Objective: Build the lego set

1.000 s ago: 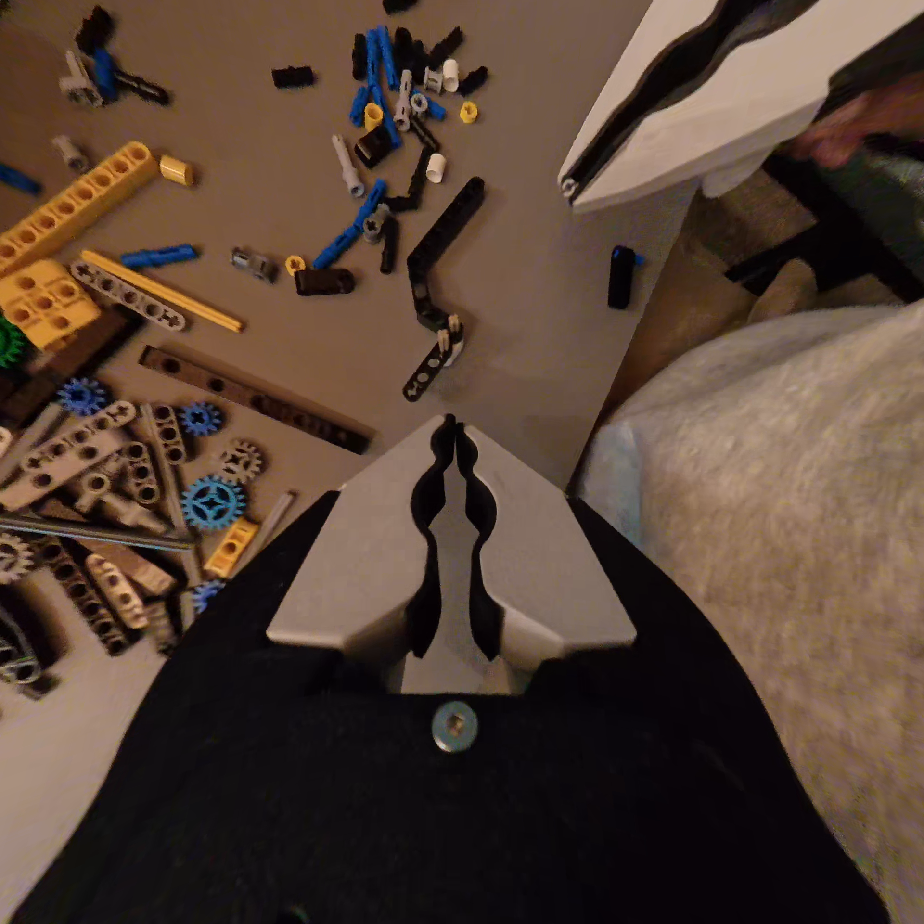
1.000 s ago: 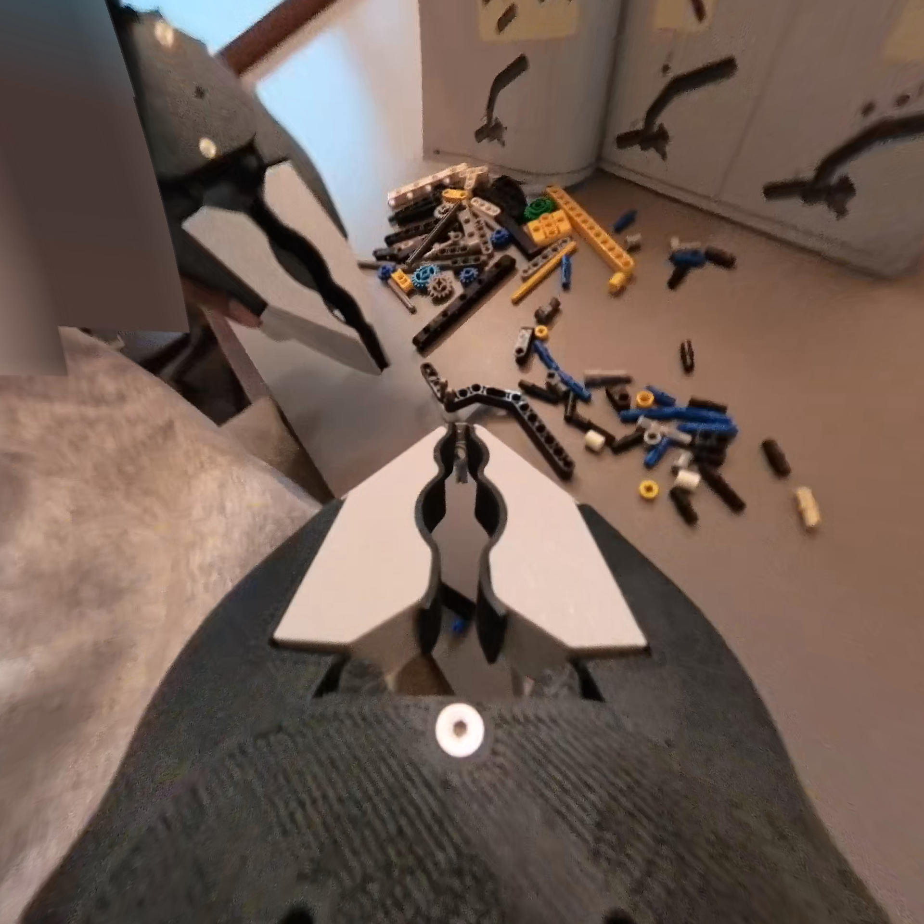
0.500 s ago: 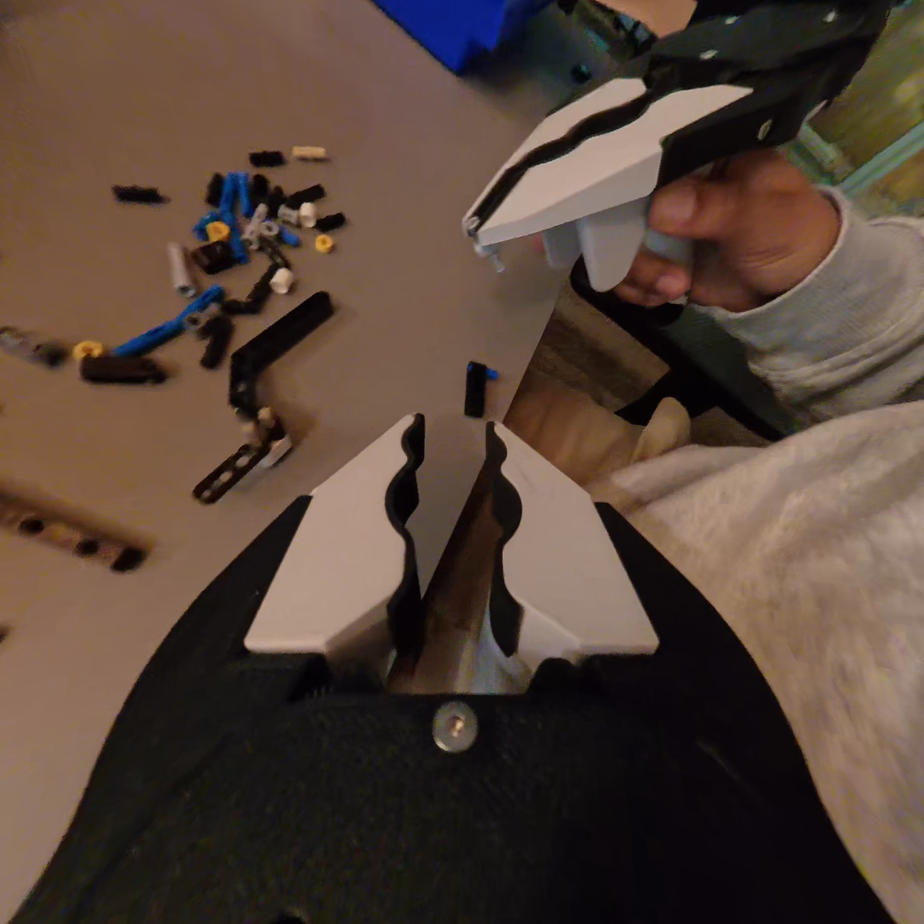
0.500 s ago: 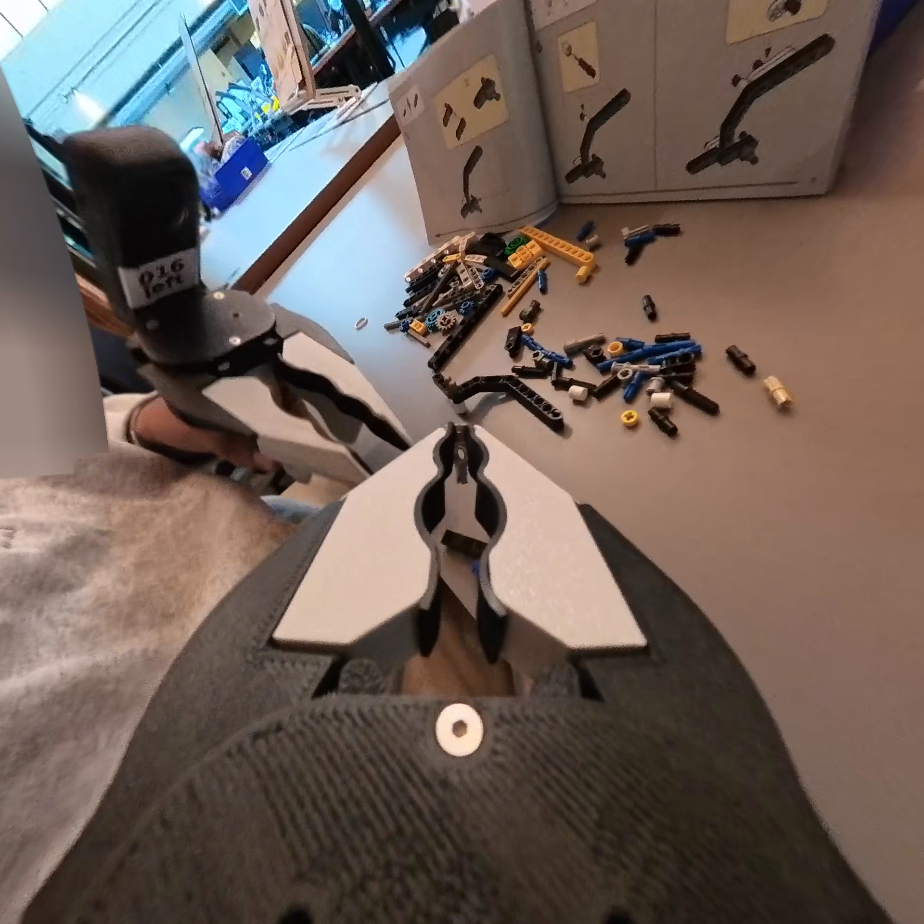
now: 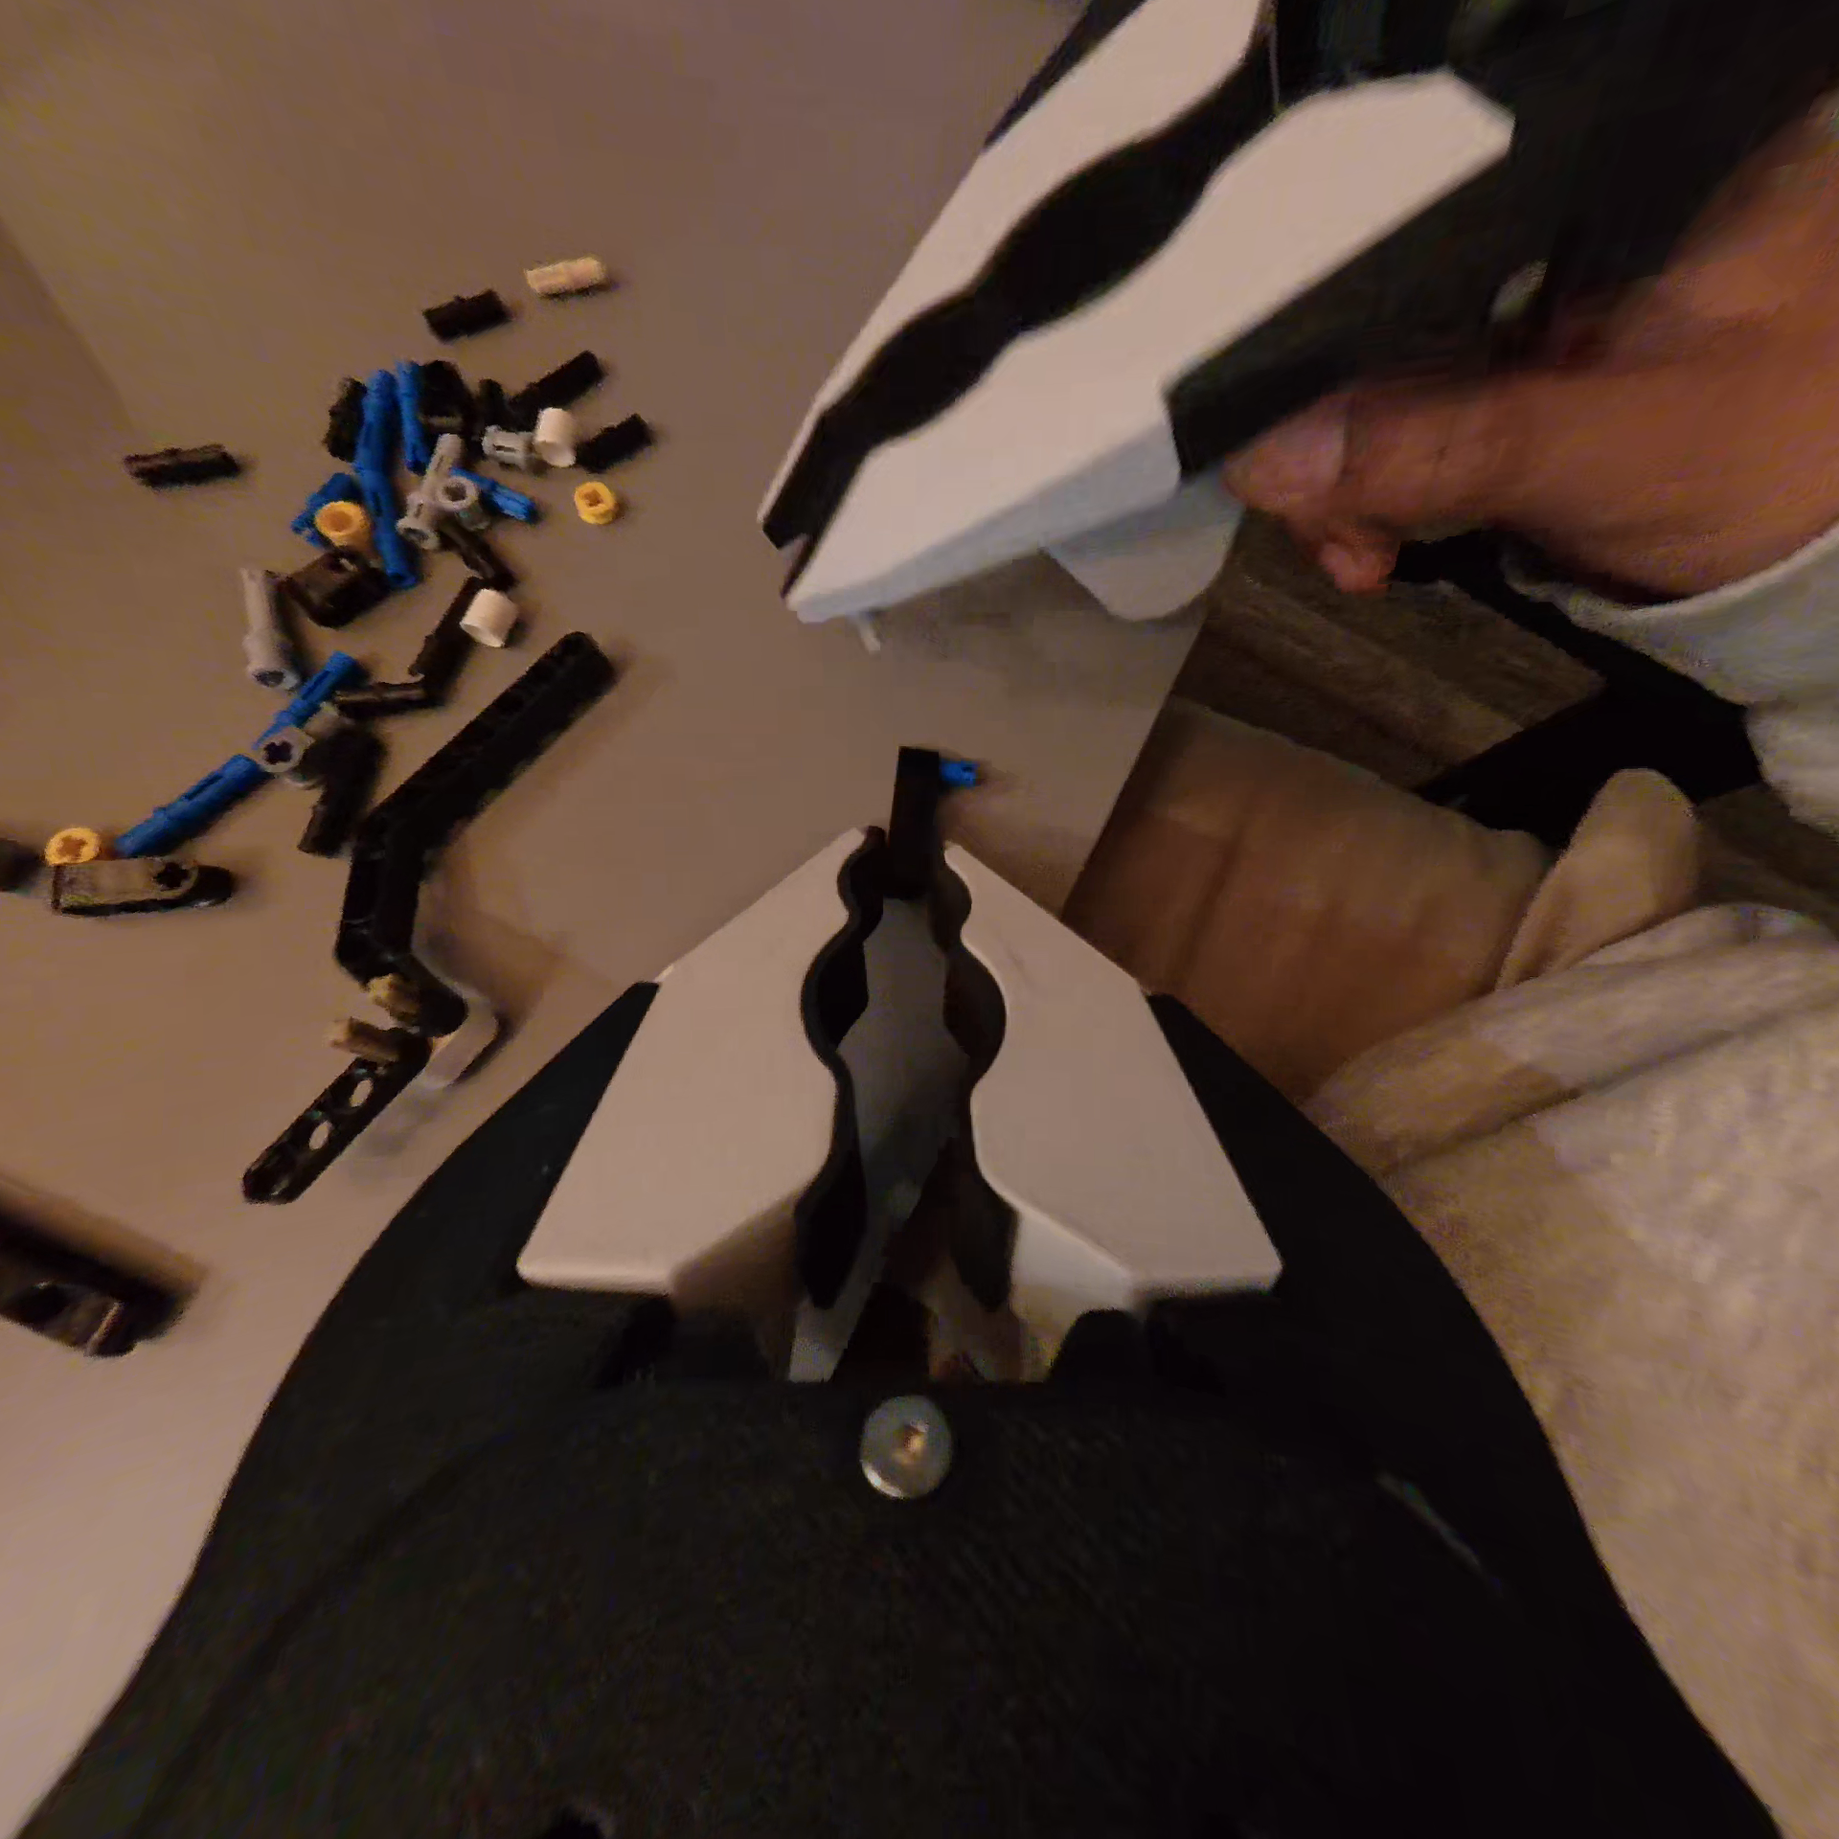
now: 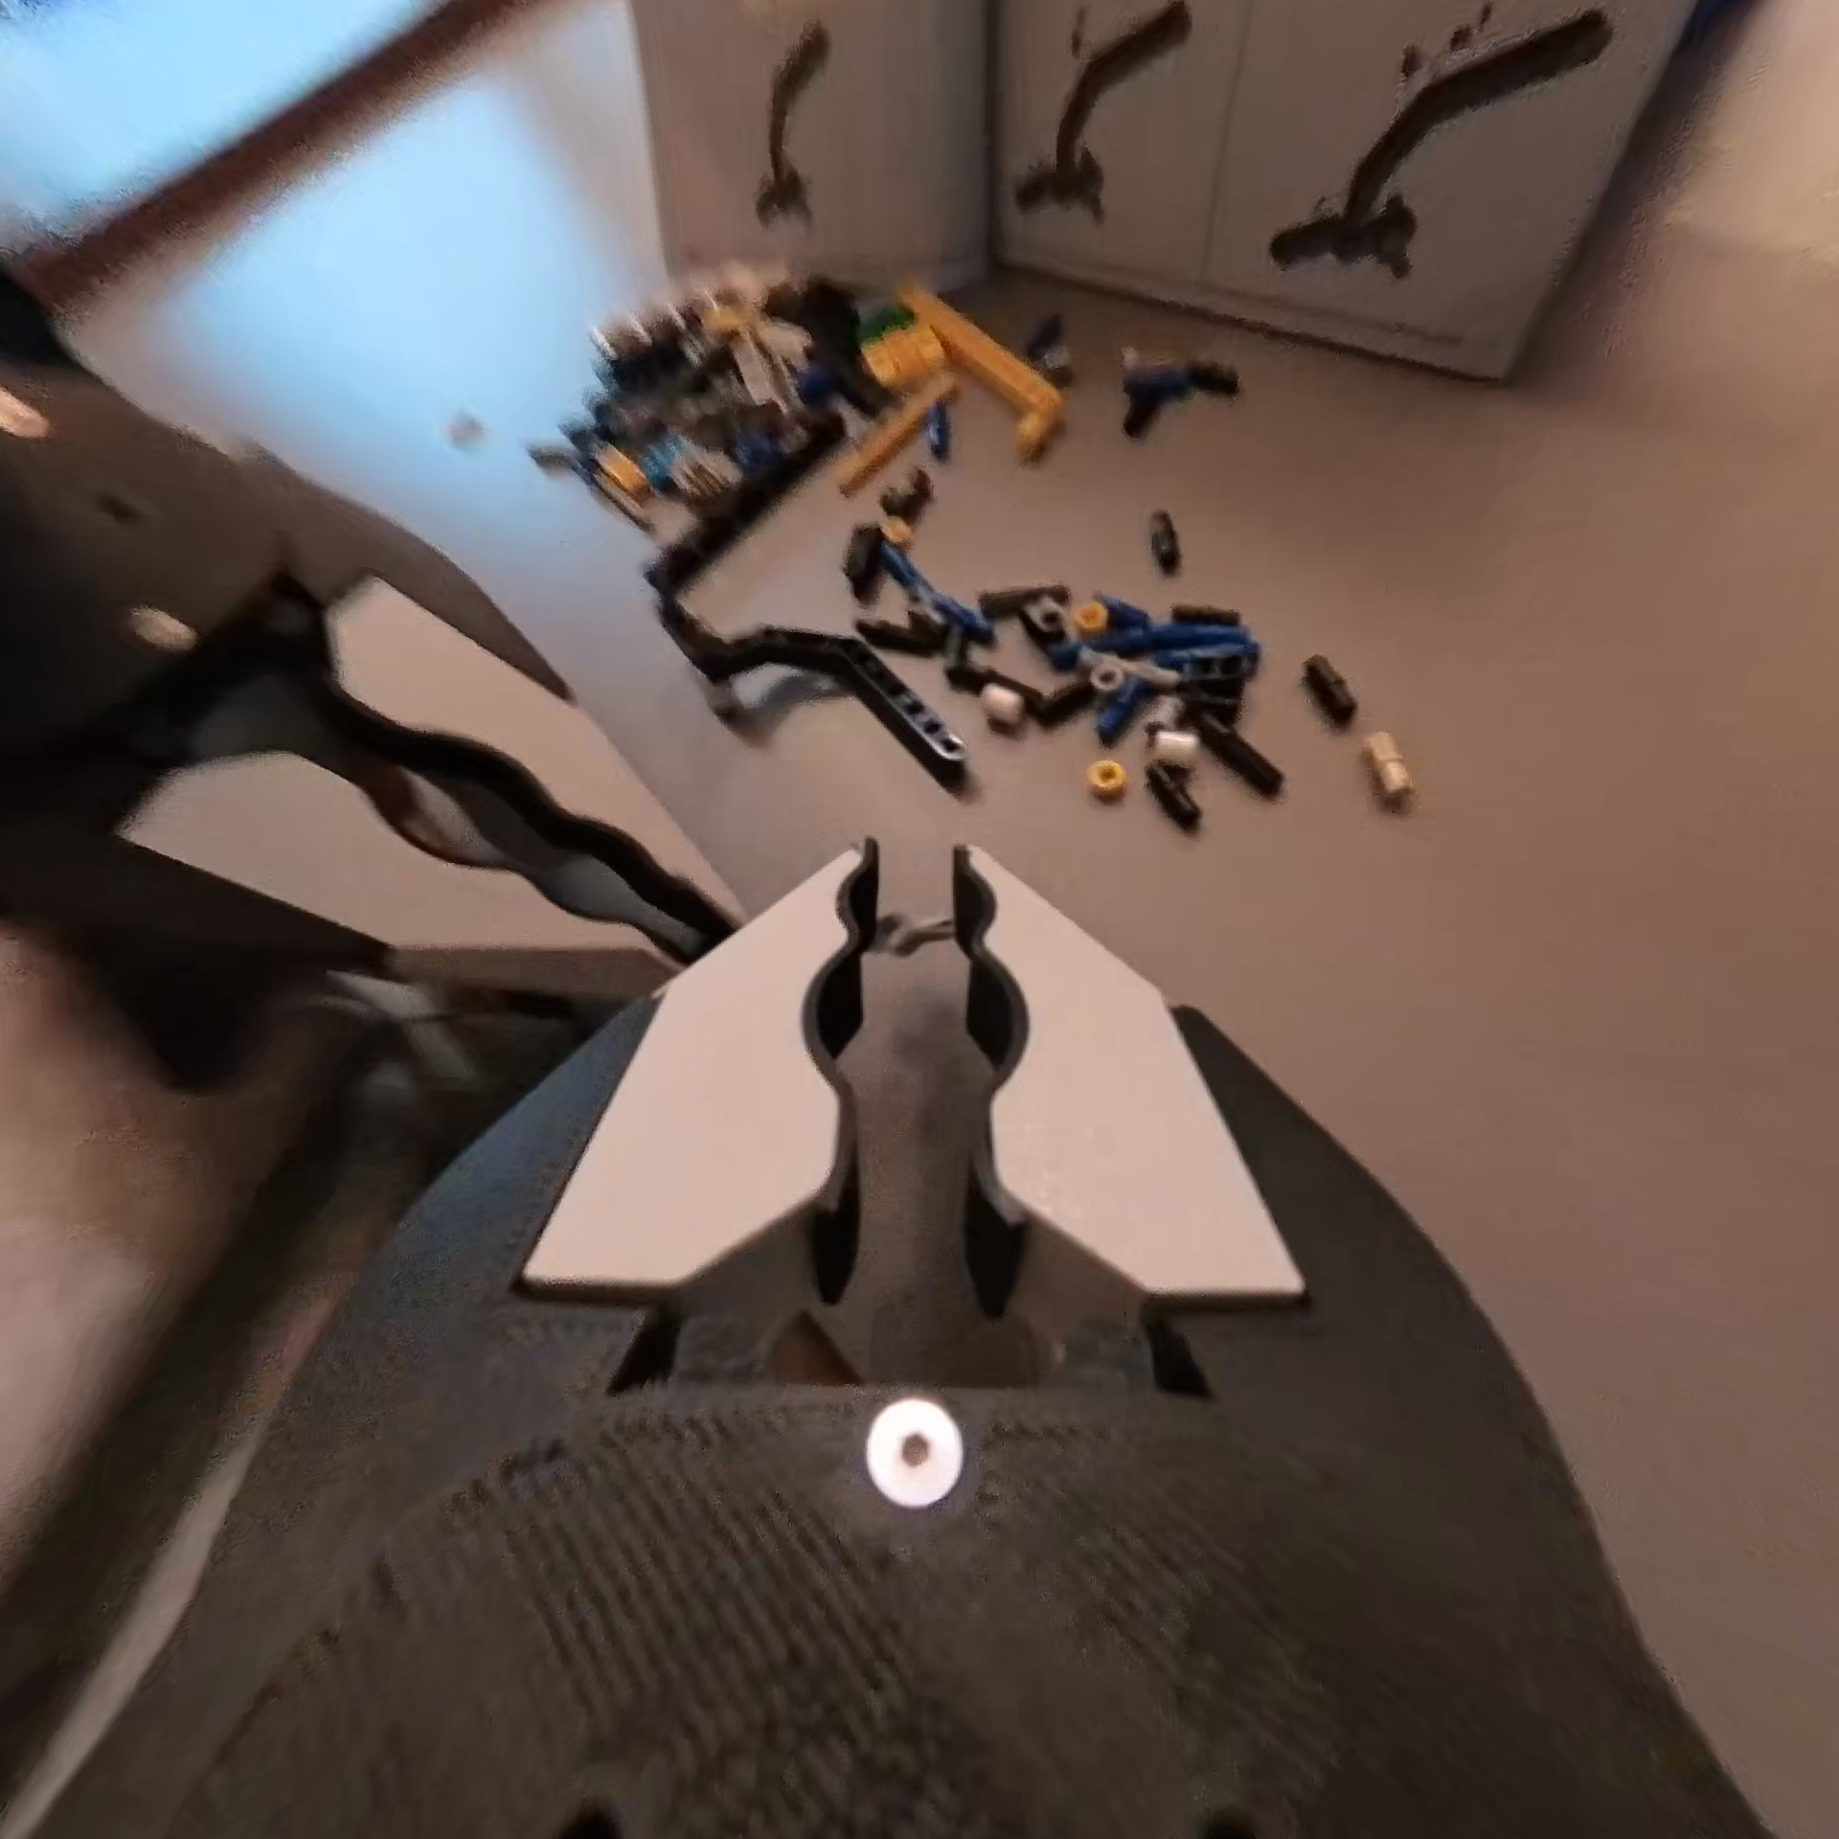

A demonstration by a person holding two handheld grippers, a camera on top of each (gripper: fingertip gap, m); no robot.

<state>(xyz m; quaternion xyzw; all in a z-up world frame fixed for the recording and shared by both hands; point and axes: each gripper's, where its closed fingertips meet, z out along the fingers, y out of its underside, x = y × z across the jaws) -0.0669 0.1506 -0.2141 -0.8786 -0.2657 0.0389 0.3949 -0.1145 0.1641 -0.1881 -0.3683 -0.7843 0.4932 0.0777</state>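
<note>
In the left wrist view my left gripper (image 5: 908, 861) is shut on a small black connector with a blue pin (image 5: 914, 796), which sticks out past the tips near the table's edge. My right gripper (image 6: 911, 861) has its jaws a little apart. A small grey pin (image 6: 911, 927) lies across the gap, and I cannot tell if it is held. The right gripper also shows in the left wrist view (image 5: 791, 557), up and to the right. The left gripper (image 6: 597, 866) shows at the left of the right wrist view. A bent black beam (image 5: 468, 776) lies on the table.
Loose blue, black, grey and yellow pins (image 5: 418, 488) lie beyond the bent beam (image 6: 846, 662). A bigger pile of beams and gears (image 6: 756, 398) lies farther back before standing instruction sheets (image 6: 1194, 149). The table edge (image 5: 1144, 796) runs beside the person's lap (image 5: 1592, 1194). My right fingertips sit around 6 centimetres from my left ones.
My left gripper opened, moved over the black connector by the table edge and shut on it. My right gripper's jaws, earlier tight on the grey pin, now stand apart, and the pin has turned crosswise.
</note>
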